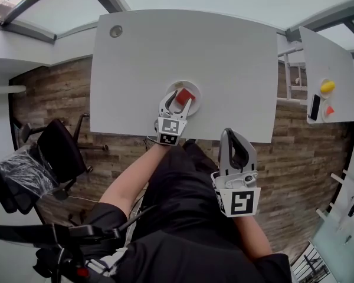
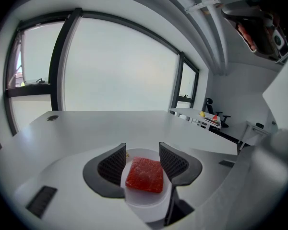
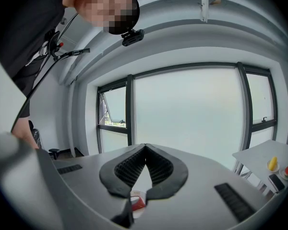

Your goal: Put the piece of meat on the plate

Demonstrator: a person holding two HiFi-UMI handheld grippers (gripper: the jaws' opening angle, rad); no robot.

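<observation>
Dark-clothed lap [image 1: 177,217] fills the foreground. Near the white table's [image 1: 183,46] front edge, the left gripper [image 1: 180,99] stands wide open around the red square piece of meat [image 2: 145,175]. The meat lies flat on the round white plate [image 2: 147,203], and the pads seem clear of it. Right gripper [image 1: 233,135], off that edge, is closed and empty. Placement looks done; only backing away is left.

The table [image 1: 224,69] looks smooth and matt. The plate [image 2: 144,203] is smooth and white, and the piece of meat [image 2: 145,175] is grainy, faintly moist. The left gripper [image 2: 142,146] has black ribbed pads [image 2: 113,164]. The floor [image 1: 59,99] is wood plank.
</observation>
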